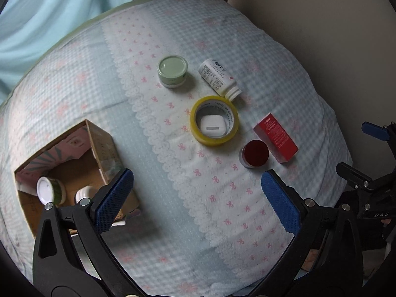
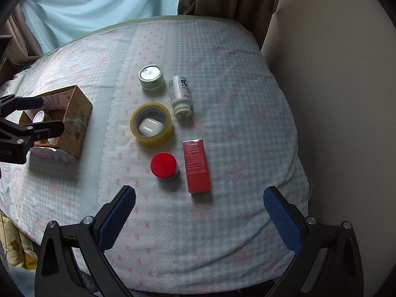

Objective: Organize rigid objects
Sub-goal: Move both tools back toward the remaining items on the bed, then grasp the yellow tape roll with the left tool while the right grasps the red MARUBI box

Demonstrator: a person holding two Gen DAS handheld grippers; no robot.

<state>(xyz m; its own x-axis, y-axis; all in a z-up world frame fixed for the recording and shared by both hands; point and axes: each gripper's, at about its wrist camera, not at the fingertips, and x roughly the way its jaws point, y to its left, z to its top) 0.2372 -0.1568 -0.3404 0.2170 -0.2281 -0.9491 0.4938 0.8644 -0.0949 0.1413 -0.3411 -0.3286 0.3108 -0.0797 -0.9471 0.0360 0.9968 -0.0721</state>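
Blue-padded left tool (image 1: 198, 198) fills lower frame in left wrist view, jaws wide apart, holding nothing. Right tool (image 2: 199, 215) same in right wrist view: jaws spread, nothing between them, hanging over bed cover (image 2: 247, 99).

Progress, judged from layout: partly done.
- Cardboard box (image 1: 99, 146) at lower left of left wrist view already holding two round items: green-banded jar with white lid (image 1: 48, 189) lying tilted, plus second white item (image 1: 83, 194) half hidden behind left pad. Type of second item not readable.
- Left on bed, centre to right of frame: green-lidded jar (image 1: 172, 70), white bottle (image 1: 219, 78) lying on its side with cap just beside tape, yellow tape roll (image 1: 214, 121), white earbud-type case (image 1: 212, 127) sitting inside roll's core, red-lidded jar (image 1: 255, 153), red carton (image 1: 276, 137) just beside it.
- Six items outstanding, if all belong in box. Red jar and red carton nearest right tool, so likely next candidates.

Writing:
- Tape core printed with capitals round inner ring; looks like "MADE IN CHINA", not fully legible.
- White bottle: dense small-print panel and dark logo, unreadable.
- Red carton: white text block, too small to read.
- Right tool body seen at right edge of left wrist view marked "DAS", rest cut off.
- Box side: faint print, illegible.
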